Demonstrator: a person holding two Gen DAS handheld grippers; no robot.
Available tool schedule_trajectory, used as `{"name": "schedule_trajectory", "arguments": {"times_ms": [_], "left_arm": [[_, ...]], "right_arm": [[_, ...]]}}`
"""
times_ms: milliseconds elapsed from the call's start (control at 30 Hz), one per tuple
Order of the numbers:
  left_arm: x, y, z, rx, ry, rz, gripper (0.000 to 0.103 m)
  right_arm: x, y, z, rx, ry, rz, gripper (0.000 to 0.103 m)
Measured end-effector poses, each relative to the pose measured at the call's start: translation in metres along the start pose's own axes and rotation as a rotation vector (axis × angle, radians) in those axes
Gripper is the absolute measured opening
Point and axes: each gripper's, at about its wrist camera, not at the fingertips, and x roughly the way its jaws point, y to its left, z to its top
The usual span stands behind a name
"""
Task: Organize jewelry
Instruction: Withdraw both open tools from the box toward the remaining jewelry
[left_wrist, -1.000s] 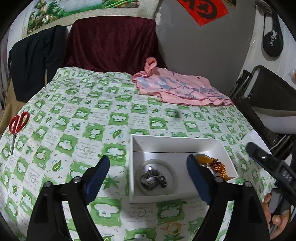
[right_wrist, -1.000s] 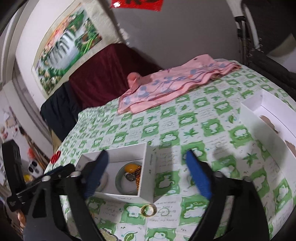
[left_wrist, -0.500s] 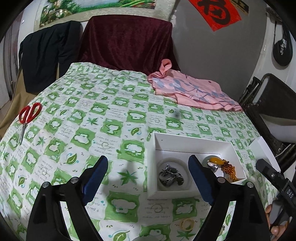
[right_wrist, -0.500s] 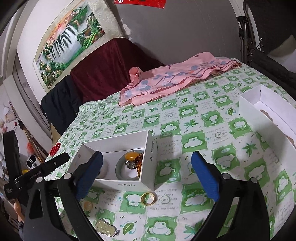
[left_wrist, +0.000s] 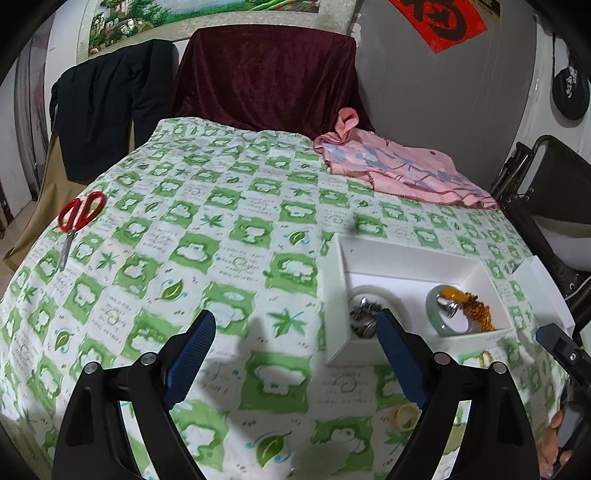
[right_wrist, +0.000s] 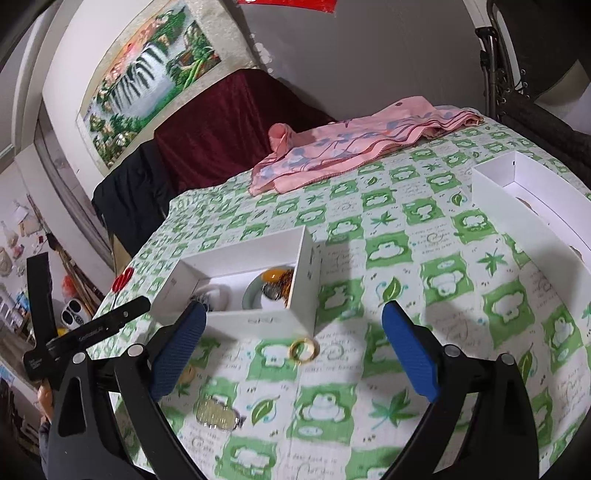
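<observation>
A white jewelry box (left_wrist: 406, 254) (right_wrist: 306, 266) sits on the green-patterned tablecloth. It holds a silver piece (left_wrist: 364, 319), a jade bangle (left_wrist: 448, 321) and amber beads (left_wrist: 478, 308). A gold ring (right_wrist: 303, 350) lies on the cloth just in front of the box. A yellowish ring (left_wrist: 404, 415) and a pale beaded piece (right_wrist: 218, 415) lie nearer. My left gripper (left_wrist: 295, 354) is open and empty, left of the box. My right gripper (right_wrist: 291, 354) is open and empty above the gold ring.
Red scissors (left_wrist: 75, 218) lie at the table's left edge. A pink cloth (left_wrist: 399, 170) (right_wrist: 354, 144) lies at the back. A white box lid (right_wrist: 524, 218) stands at the right. A dark red draped chair (left_wrist: 266, 77) is behind the table.
My left gripper has moved left and back, so the box now sits to its right. My right gripper has come closer to the box and the gold ring.
</observation>
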Motion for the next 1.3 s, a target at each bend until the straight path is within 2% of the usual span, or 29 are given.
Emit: {"name": "schedule_trajectory", "arguments": {"times_ms": [333,500,600,767,933,1033,1067,1133,1200,1300], "left_arm": [[-0.012,0.018,-0.021,-0.016,0.022,0.036,0.087],[-0.018,0.023,-0.032,-0.008,0.032,0.063,0.087],[-0.018,0.029,-0.036,-0.022,0.045,0.078,0.087],[-0.011,0.041,-0.036,-0.074,0.091,0.061,0.087],[-0.008,0.039,-0.039,-0.063,0.112,0.070,0.087],[-0.006,0.037,-0.039,-0.054,0.118,0.075,0.088],[-0.006,0.037,-0.040,-0.052,0.119,0.076,0.088],[-0.006,0.036,-0.040,-0.051,0.119,0.076,0.088],[-0.006,0.036,-0.040,-0.053,0.119,0.075,0.088],[-0.006,0.036,-0.040,-0.052,0.118,0.075,0.088]], "right_arm": [[-0.003,0.019,-0.024,-0.083,0.067,0.043,0.084],[0.003,0.035,-0.034,-0.171,0.117,0.060,0.070],[0.009,0.047,-0.042,-0.245,0.160,0.070,0.066],[0.016,0.067,-0.053,-0.352,0.220,0.098,0.062],[0.021,0.082,-0.064,-0.437,0.264,0.097,0.052],[0.029,0.091,-0.070,-0.487,0.304,0.056,0.043],[0.031,0.092,-0.071,-0.495,0.308,0.036,0.038],[0.031,0.092,-0.071,-0.497,0.305,0.014,0.037],[0.030,0.086,-0.068,-0.467,0.288,-0.034,0.027],[0.031,0.065,-0.058,-0.357,0.280,-0.048,0.027]]}}
